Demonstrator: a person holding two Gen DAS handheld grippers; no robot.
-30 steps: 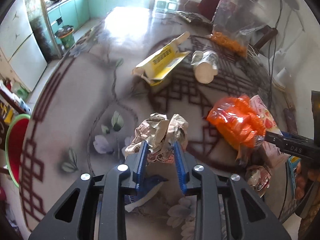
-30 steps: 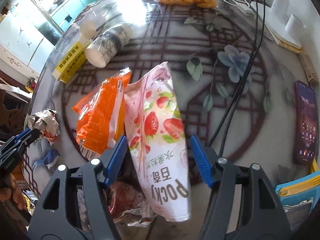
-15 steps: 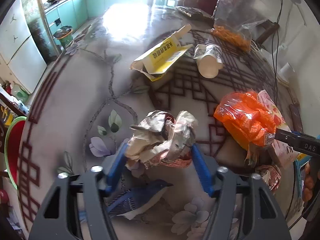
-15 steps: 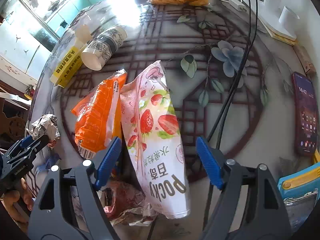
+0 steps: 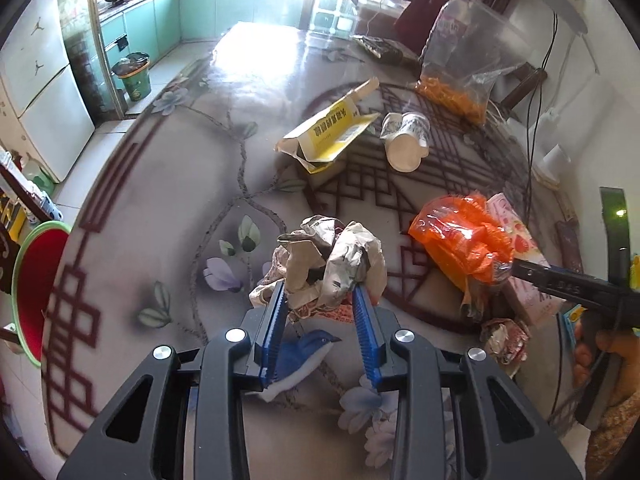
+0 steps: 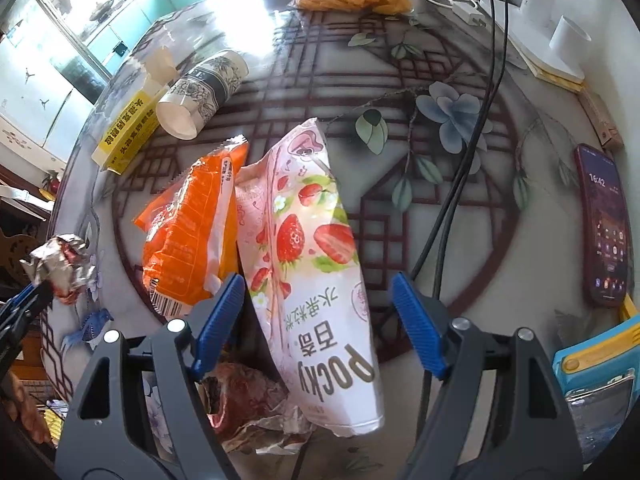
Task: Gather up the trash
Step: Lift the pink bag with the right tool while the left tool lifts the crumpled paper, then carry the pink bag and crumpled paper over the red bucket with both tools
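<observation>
A crumpled foil wrapper (image 5: 332,256) sits between the blue pads of my left gripper (image 5: 320,286). The jaws are closing and both pads press its lower sides, just above the patterned table (image 5: 168,200). In the right wrist view the same wrapper (image 6: 60,260) shows at the far left. My right gripper (image 6: 318,280) points down over a pink strawberry Pocky bag (image 6: 312,240). Its jaws are closing a little, but the pads stand clear of the bag. An orange snack packet (image 6: 192,232) lies against the bag's left side, and a reddish crumpled wrapper (image 6: 248,404) lies under the left finger.
Further back lie an opened yellow box (image 5: 332,132) and a tipped paper cup (image 5: 404,144). A clear bag of orange snacks (image 5: 460,68), black cables (image 6: 460,184) and a phone (image 6: 604,224) are on the right. A red basin (image 5: 36,280) stands off the table's left edge.
My left gripper spread wide around the foil wrapper half a second ago and has now closed on it again. The right gripper has stayed over the Pocky bag.
</observation>
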